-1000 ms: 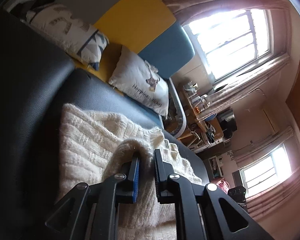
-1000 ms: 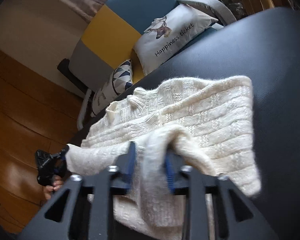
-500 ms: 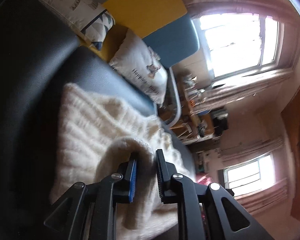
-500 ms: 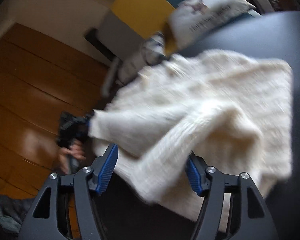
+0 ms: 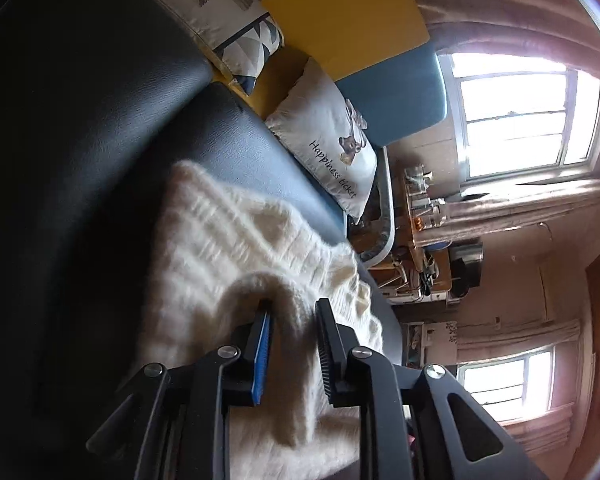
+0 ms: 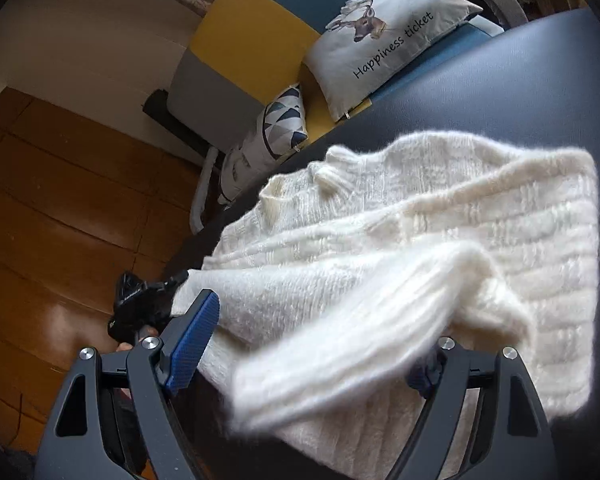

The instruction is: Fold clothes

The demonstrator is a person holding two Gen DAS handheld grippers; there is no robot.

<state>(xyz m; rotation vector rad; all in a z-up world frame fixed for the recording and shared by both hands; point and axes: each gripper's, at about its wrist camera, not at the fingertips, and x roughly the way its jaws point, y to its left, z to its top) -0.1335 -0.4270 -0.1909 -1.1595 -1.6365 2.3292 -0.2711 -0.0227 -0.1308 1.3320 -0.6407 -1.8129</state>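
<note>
**On the black padded bench, a sweater let go**

Left wrist view: the left gripper has just been opening, its jaws slightly parted around a fold of the cream fuzzy knit sweater.

Right wrist view: the right gripper, jaws just opened and spread wide, straddles the sweater's sleeve without pinching it, near the black padded bench's front edge.

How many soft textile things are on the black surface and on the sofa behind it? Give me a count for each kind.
White knit sweater: 1
Printed cushions: 2, the "Happiness ticket" deer cushion and the triangle-pattern cushion
Total: 3
</note>
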